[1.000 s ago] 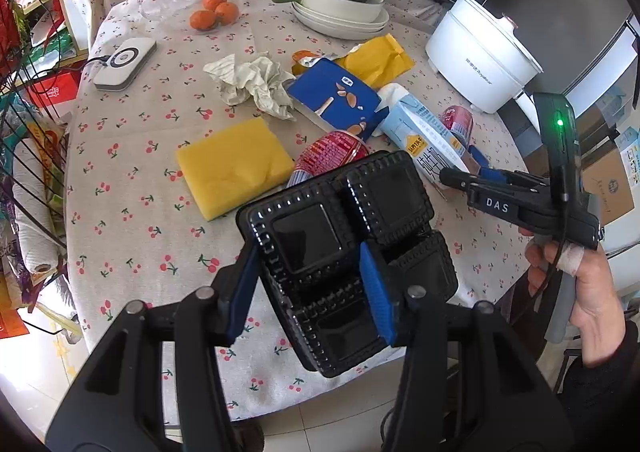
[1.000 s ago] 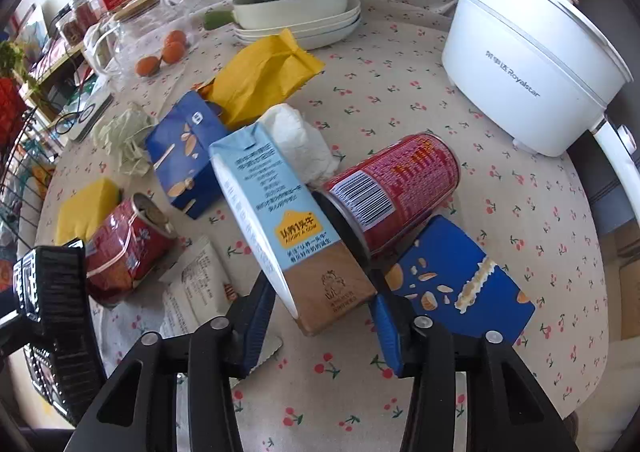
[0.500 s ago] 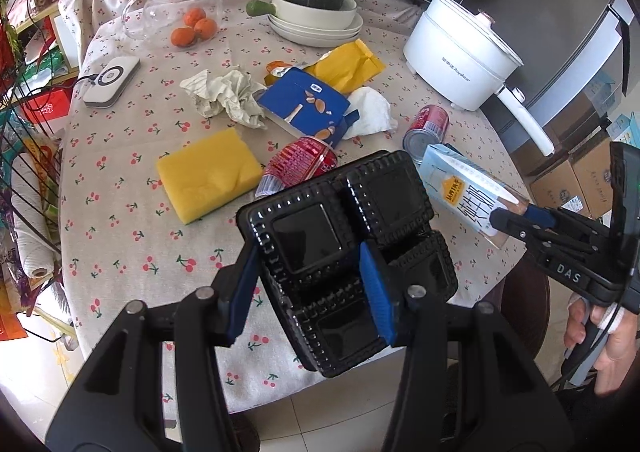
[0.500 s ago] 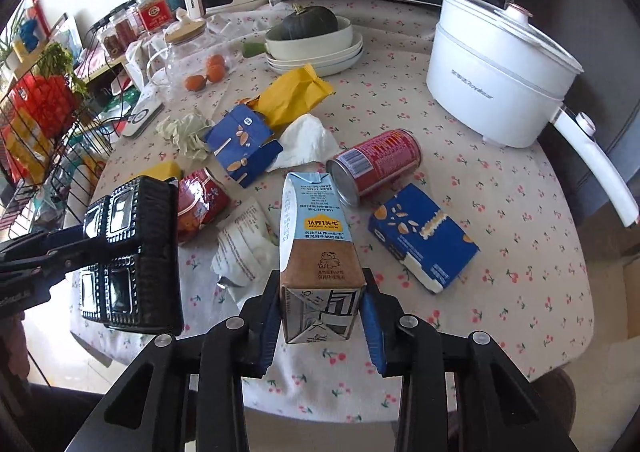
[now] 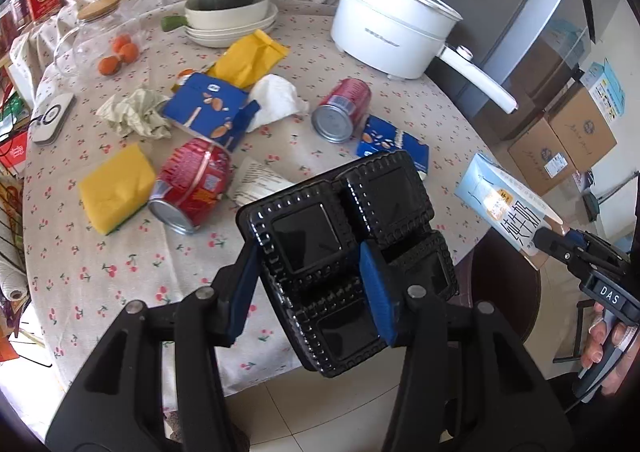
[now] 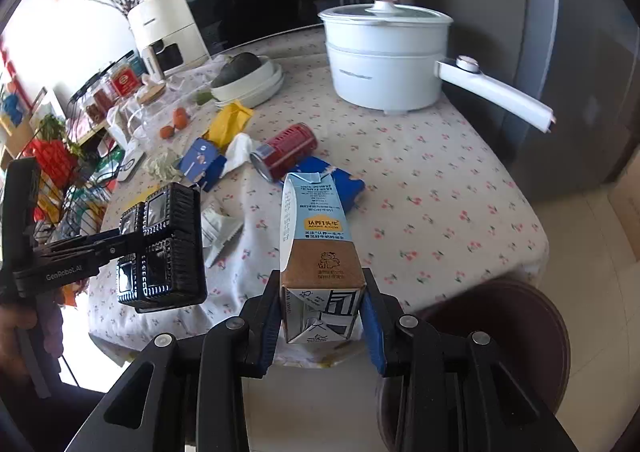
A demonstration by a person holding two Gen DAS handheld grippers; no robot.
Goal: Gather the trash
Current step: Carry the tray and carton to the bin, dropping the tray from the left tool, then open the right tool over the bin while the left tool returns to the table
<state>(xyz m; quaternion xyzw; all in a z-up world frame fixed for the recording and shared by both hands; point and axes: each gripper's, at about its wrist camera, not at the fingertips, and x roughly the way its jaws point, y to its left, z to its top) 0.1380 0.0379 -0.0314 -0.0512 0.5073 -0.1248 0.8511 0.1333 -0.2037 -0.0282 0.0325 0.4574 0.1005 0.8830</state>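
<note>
My left gripper (image 5: pixel 308 252) is shut on a black plastic compartment tray (image 5: pixel 344 220), held tilted above the table's near edge. My right gripper (image 6: pixel 320 292) is shut on the base of a light-blue milk carton (image 6: pixel 318 228), which hangs in the air past the table's right edge, over a dark brown round thing (image 6: pixel 500 332) on the floor. On the cherry-print cloth lie two red cans (image 5: pixel 192 184) (image 5: pixel 340 112), two blue boxes (image 5: pixel 208 110) (image 5: pixel 394 142), a yellow bag (image 5: pixel 248 58), a white tissue (image 5: pixel 276 100), crumpled paper (image 5: pixel 134 114) and a white wrapper (image 5: pixel 256 182).
A yellow sponge (image 5: pixel 116 186) lies at the table's left. A white electric pot (image 5: pixel 392 32) with a long handle, stacked bowls holding a squash (image 5: pixel 228 12) and a glass jar (image 5: pixel 100 40) stand at the back. Cardboard boxes (image 5: pixel 560 140) sit on the floor at the right.
My right gripper lifted the milk carton off the table and carried it out past the table's right edge. My left gripper drew back along the table with the black tray.
</note>
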